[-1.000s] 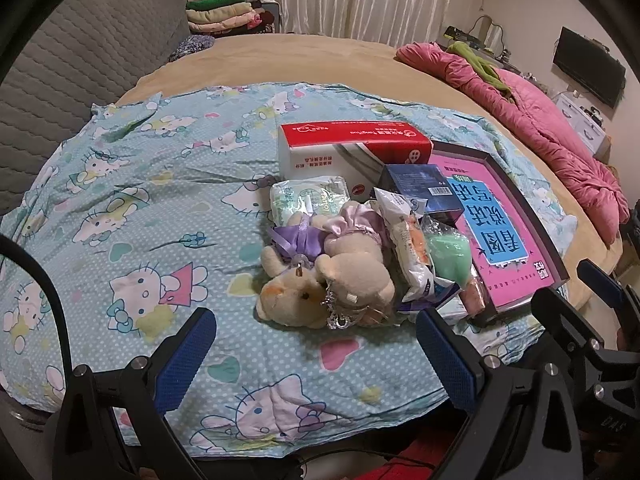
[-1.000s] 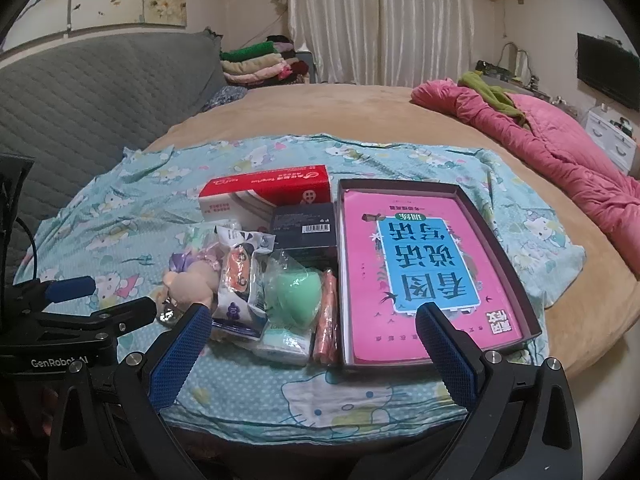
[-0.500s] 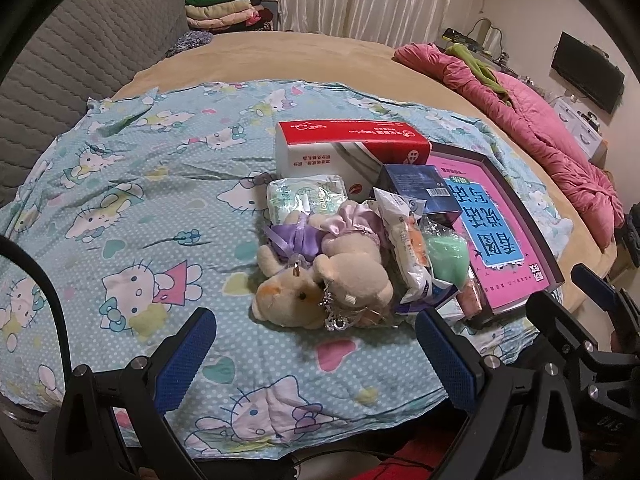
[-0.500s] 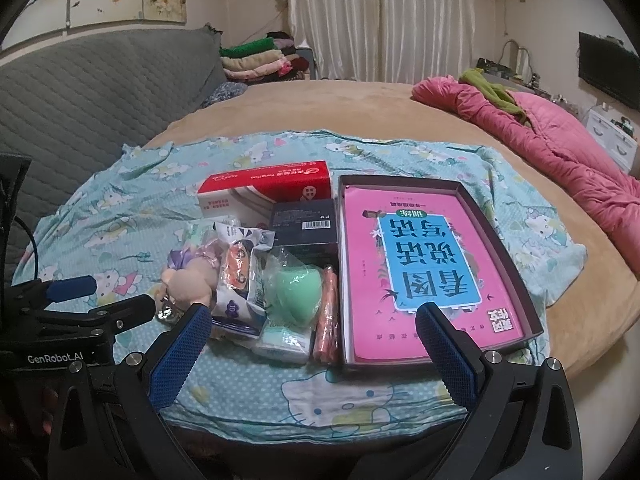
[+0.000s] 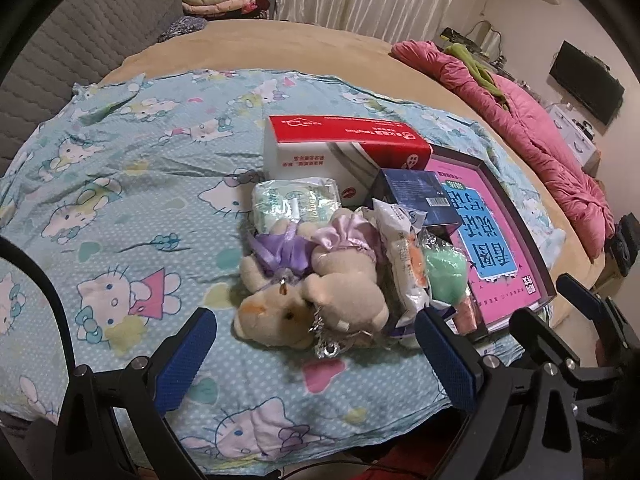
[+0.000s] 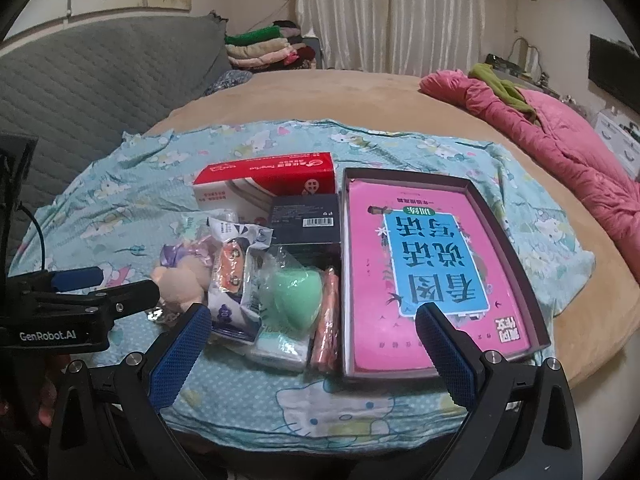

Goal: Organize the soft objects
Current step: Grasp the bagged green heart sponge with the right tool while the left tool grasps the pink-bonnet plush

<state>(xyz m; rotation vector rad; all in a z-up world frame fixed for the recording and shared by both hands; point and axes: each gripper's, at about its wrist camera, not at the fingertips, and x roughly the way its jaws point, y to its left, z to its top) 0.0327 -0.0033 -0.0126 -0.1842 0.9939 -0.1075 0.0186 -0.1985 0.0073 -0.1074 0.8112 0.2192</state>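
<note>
A beige teddy bear in a purple dress (image 5: pixel 316 280) lies on the blue cartoon sheet (image 5: pixel 120 184), also seen partly in the right wrist view (image 6: pixel 180 280). Beside it lie a tissue pack (image 5: pixel 294 202), a snack packet (image 5: pixel 404 252), a green sponge (image 6: pixel 294 296) and a pink tube (image 6: pixel 328 320). My left gripper (image 5: pixel 316 360) is open, just in front of the bear. My right gripper (image 6: pixel 312 352) is open, in front of the sponge and the box tray (image 6: pixel 516 248).
A red and white carton (image 5: pixel 344 148) and a dark blue box (image 5: pixel 416 196) stand behind the pile. The tray holds a pink book (image 6: pixel 432 272). A pink quilt (image 6: pixel 560 152) lies at the right, folded clothes (image 6: pixel 260 48) at the back.
My left gripper has moved forward toward the bear, which now sits closer between its fingers. The right gripper has edged slightly forward. Nothing was grasped.
</note>
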